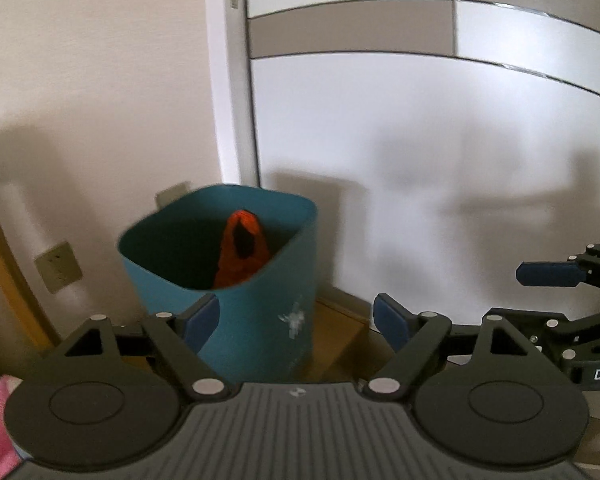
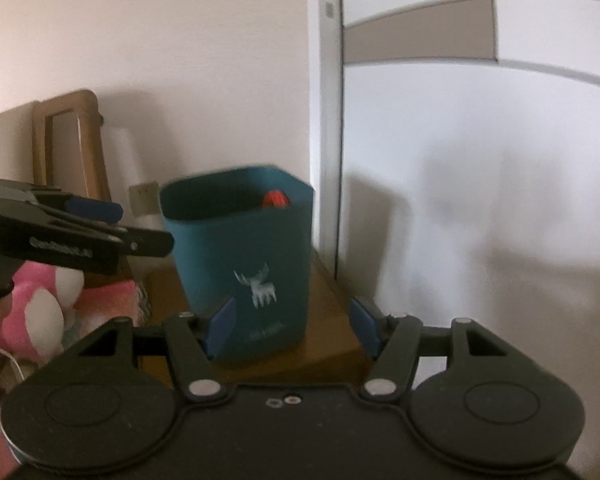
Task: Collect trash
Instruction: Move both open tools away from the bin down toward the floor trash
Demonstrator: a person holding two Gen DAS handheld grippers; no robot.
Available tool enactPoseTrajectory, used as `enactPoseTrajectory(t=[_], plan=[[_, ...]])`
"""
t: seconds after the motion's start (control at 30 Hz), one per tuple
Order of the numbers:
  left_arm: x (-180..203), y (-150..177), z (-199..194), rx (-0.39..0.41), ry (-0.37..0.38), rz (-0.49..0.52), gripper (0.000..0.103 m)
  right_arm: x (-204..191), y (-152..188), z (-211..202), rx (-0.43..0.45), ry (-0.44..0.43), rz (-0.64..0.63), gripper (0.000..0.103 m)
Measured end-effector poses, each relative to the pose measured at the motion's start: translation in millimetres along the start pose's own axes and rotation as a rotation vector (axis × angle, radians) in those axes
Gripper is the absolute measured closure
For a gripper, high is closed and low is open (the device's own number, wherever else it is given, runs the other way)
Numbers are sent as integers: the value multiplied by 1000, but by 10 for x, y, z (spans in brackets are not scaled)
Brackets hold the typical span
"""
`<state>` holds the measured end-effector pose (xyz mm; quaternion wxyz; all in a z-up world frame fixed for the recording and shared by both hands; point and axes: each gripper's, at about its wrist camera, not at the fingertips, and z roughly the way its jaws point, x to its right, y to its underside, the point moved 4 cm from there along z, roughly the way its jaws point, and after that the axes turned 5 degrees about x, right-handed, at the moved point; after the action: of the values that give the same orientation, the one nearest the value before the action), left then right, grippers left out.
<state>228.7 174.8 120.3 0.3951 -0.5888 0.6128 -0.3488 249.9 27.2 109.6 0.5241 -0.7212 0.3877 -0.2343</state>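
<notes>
A teal, square-mouthed plastic bin [image 1: 256, 320] with a white deer print stands on the wooden floor just ahead of both pairs of fingers. Inside it an orange crumpled wrapper [image 1: 242, 252] leans against the far wall. The left gripper [image 1: 296, 322] and right gripper [image 2: 294, 326] are both spread wide, grasping nothing.
</notes>
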Motion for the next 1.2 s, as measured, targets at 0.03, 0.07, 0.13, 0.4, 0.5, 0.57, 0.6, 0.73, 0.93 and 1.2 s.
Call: enactPoseTrajectory(t=[0.03, 0.07, 0.13, 0.4, 0.5, 0.57, 0.6, 0.73, 0.93, 1.2], plan=[[50, 54, 26, -3, 14, -2, 19, 69, 105, 16, -18, -5, 2, 40], [111, 124, 76, -14, 29, -1, 19, 129, 197, 27, -34, -3, 5, 40], [225, 266, 168, -21, 54, 4, 19, 278, 407, 68, -64, 8, 25, 40], [712, 947, 754, -79, 149, -16, 2, 863, 1335, 446, -195, 60, 95, 40], [847, 1234, 1075, -109, 174, -50, 2, 1065, 1777, 661, -263, 67, 118, 40], [919, 1470, 1332, -158, 175, -82, 2, 1186, 2073, 813, -310, 68, 124, 40], [953, 1585, 1458, -183, 177, -93, 2, 1245, 2199, 874, -327, 74, 126, 40], [1117, 2152, 1968, -282, 184, -99, 2, 1529, 2739, 1248, -412, 84, 160, 40], [1362, 3092, 2697, -436, 210, -61, 2, 1798, 3370, 1877, -515, 58, 162, 40], [1999, 4362, 3196, -590, 305, 116, 2, 1860, 4246, 2626, -660, -17, 102, 40]])
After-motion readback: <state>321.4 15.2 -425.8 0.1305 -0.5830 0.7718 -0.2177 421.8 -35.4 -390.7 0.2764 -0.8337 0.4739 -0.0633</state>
